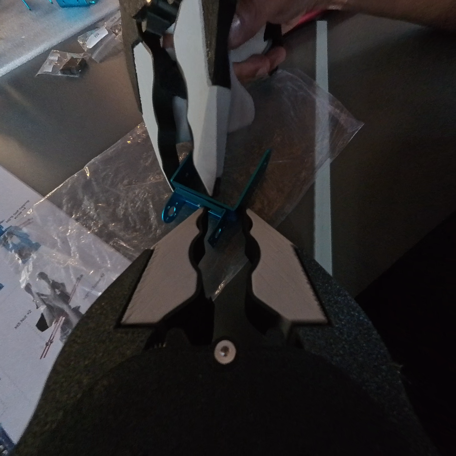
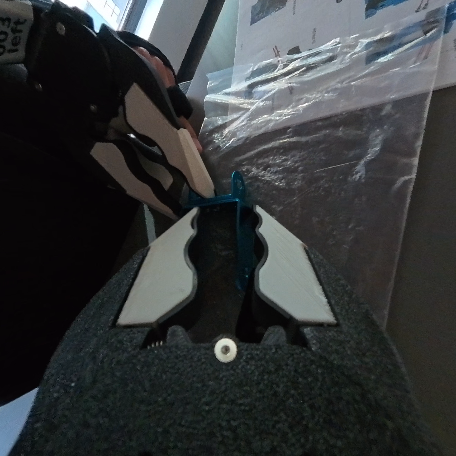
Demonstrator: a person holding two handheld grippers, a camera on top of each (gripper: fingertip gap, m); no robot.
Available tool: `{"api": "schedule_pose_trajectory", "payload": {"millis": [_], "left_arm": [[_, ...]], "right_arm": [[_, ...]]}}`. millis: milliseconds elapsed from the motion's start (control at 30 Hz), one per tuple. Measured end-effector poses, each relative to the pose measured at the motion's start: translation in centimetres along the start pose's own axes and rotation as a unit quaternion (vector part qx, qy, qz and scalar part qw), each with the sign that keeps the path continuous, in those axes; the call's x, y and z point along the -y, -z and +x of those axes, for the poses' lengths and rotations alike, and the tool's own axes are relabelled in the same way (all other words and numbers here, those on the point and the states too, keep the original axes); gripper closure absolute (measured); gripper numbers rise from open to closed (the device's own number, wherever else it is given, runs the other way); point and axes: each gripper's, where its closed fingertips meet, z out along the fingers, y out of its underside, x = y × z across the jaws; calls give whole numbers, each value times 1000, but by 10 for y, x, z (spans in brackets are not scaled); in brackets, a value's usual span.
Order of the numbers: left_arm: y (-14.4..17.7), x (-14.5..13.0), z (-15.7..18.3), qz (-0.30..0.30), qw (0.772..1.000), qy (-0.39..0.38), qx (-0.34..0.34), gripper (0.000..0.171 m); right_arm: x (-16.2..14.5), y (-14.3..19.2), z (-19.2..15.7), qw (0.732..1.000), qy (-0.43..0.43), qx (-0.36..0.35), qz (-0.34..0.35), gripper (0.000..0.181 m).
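Observation:
A blue metal U-shaped bracket [image 1: 197, 195] with holed tabs sits over a clear plastic bag [image 1: 296, 138]. My left gripper [image 1: 224, 212] is closed on the bracket's base end, with a holed tab [image 1: 217, 232] between its fingers. My right gripper [image 2: 227, 208] comes from the opposite side. Its fingers stand apart, astride one wall of the bracket [image 2: 243, 246], which lies against the right finger [image 2: 283, 266]. In the left wrist view the right gripper [image 1: 192, 190] reaches down from the top, held by a hand [image 1: 256, 61]. In the right wrist view the left gripper [image 2: 192, 206] shows at upper left.
A printed instruction sheet [image 1: 22, 283] lies at the left under a second clear bag [image 1: 103, 187], and it also shows in the right wrist view [image 2: 320, 29]. Small bags of parts [image 1: 64, 64] lie at the far left. A white strip [image 1: 322, 123] runs along the table. Less than 4 cm separates the two grippers' tips.

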Motion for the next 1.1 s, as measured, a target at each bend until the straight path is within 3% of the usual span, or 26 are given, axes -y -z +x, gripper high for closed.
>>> {"api": "schedule_pose_trajectory", "payload": {"millis": [200,333,533,667,800,933,1100], "left_arm": [[0,0,0,0,1000,-1,0,145],[0,0,0,0,1000,0,0,145],[0,0,0,0,1000,0,-1,145],[0,0,0,0,1000,-1,0,145],[0,0,0,0,1000,-1,-1,145],[0,0,1,-1,1000,-1,-1,145],[0,0,1,-1,1000,-2,0,145]], "right_arm": [[-1,-2,3,999,24,-34,-12,143],[0,0,6,1000,-7,-14,1,151],[-1,-1,-1,1000,16,-10,-7,135],[-1,-1,4,999,25,-34,-12,144],[0,0,4,1000,-1,-13,-2,148],[0,0,0,1000,8,-7,-4,137],[-1,-1,3,999,26,-33,-12,142]]}}
